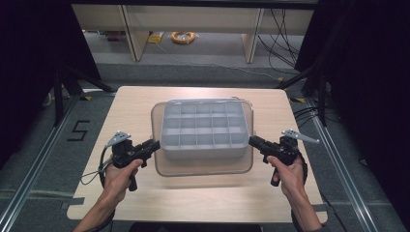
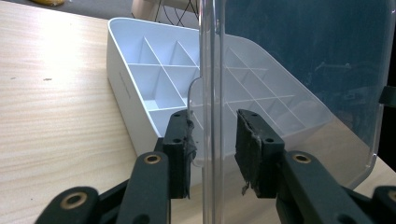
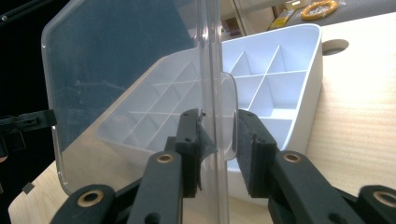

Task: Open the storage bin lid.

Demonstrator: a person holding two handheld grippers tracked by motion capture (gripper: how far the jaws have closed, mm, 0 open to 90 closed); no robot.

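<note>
A white divided box (image 1: 203, 152) stands mid-table. A clear lid (image 1: 203, 169) hangs level just above it and casts a shadow on the wood. My left gripper (image 1: 157, 143) reaches the lid's left edge and my right gripper (image 1: 250, 140) its right edge. In the left gripper view the lid (image 2: 303, 70) stands edge-on between the jaws of the left gripper (image 2: 213, 149), with a gap on one side; the box (image 2: 135, 60) lies beyond. In the right gripper view the right gripper (image 3: 218, 144) has its pads pressed on the lid's rim (image 3: 212, 70) and tab, with the box (image 3: 308, 70) behind.
The light wooden table (image 1: 130, 111) has bare strips around the box on all sides. A round hole (image 3: 335, 45) sits in the tabletop near the box's corner. Black curtains flank the table, and desks and cables stand on the floor beyond its far edge.
</note>
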